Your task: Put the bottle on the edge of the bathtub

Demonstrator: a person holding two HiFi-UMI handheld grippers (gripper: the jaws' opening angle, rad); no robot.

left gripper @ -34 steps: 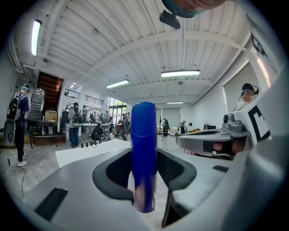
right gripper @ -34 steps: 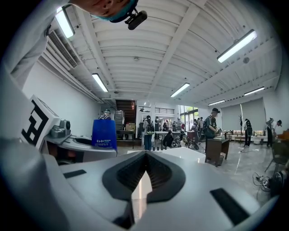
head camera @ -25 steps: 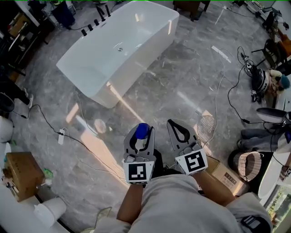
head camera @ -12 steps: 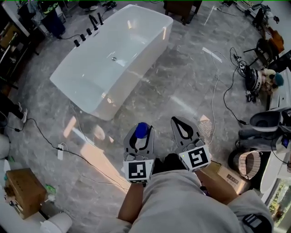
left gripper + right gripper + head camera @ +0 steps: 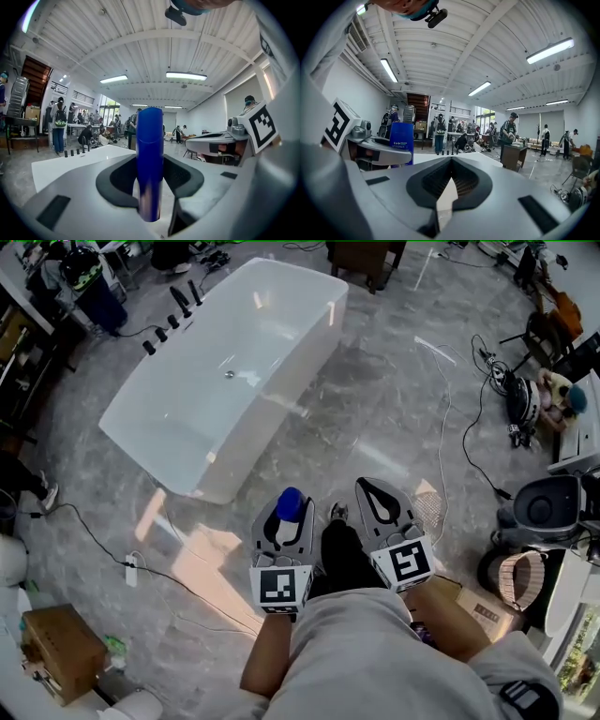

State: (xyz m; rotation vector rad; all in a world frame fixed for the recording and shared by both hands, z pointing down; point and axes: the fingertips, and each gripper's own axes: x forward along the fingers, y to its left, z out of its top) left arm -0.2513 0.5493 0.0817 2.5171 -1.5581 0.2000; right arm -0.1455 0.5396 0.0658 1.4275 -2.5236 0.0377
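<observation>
A blue bottle [image 5: 288, 507] stands upright between the jaws of my left gripper [image 5: 284, 521], which is shut on it; in the left gripper view the blue bottle [image 5: 149, 161] rises straight up through the jaw gap. My right gripper [image 5: 378, 512] is held beside it, jaws shut with nothing in them. The white bathtub [image 5: 150, 390] lies on the floor ahead and to the left, well apart from both grippers; its flat rim [image 5: 70, 164] shows past the left jaws. The blue bottle [image 5: 401, 140] also appears at the left of the right gripper view.
Black tap fittings [image 5: 169, 310] stand along the tub's far rim. Cables [image 5: 450, 418] and a power strip [image 5: 131, 570] lie on the grey marble floor. A cardboard box [image 5: 61, 652] sits lower left, a basket [image 5: 516, 582] and equipment at right. People stand in the background [image 5: 440, 133].
The view has shifted forward: the bathtub sits slightly lower and further left in the head view. Both grippers keep the same pose, the bottle still held in the left one.
</observation>
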